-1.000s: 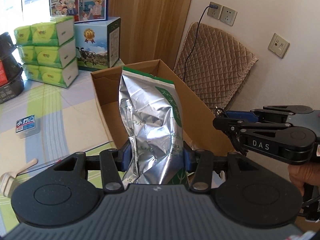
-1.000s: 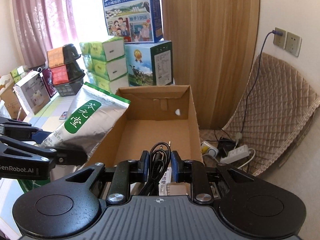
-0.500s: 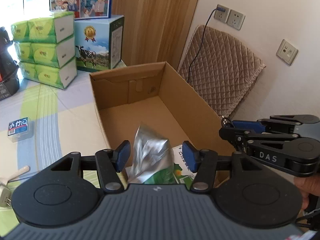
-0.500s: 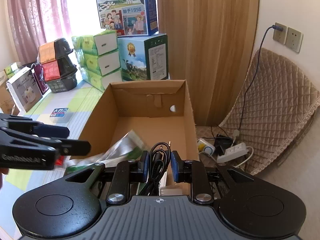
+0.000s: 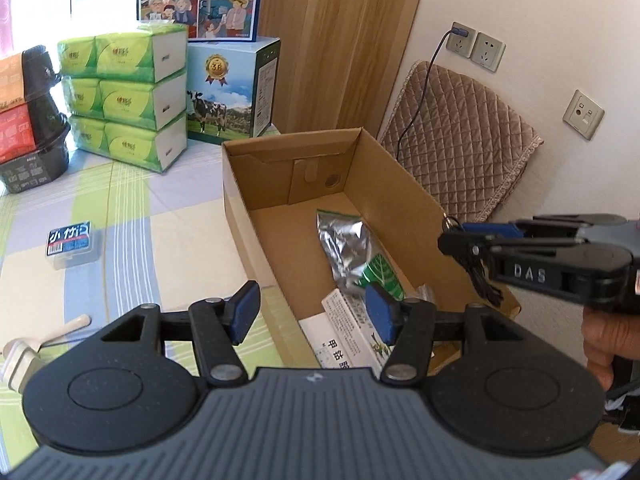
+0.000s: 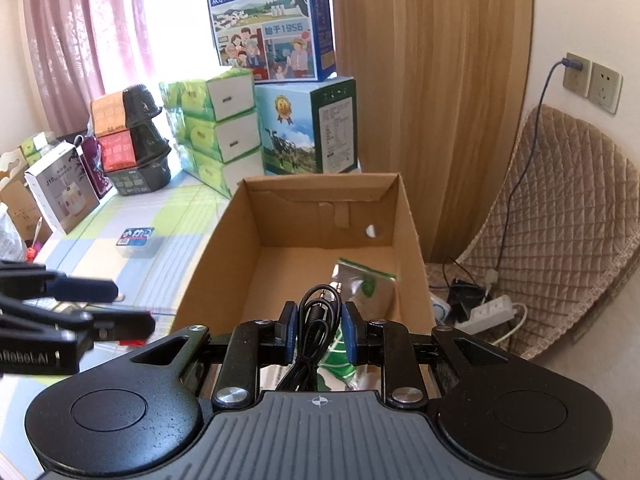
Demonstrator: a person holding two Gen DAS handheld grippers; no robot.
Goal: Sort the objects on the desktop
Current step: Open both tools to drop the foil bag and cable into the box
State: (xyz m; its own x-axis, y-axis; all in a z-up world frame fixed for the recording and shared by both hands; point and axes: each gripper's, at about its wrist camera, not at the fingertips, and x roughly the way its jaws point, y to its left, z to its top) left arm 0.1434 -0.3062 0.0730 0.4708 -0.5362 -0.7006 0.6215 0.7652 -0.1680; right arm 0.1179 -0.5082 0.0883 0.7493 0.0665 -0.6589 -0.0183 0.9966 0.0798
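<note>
An open cardboard box (image 5: 256,216) is seen on the worktop (image 5: 168,240); inside it, along its right wall, a foil pouch (image 5: 348,248) lies flat above some leaflets. The left tongs (image 5: 312,312) are held wide open and empty over the box's near left corner, while the right tongs (image 6: 318,334) are clamped on a coiled black cable (image 6: 318,320) above the box's near end. If the cable is released here, its loose plug ends could be snagged on the tongs or the coil left draped over the box's rim, judging by how loosely it is bundled; a small case (image 5: 72,244) left of the box remains unsorted.
</note>
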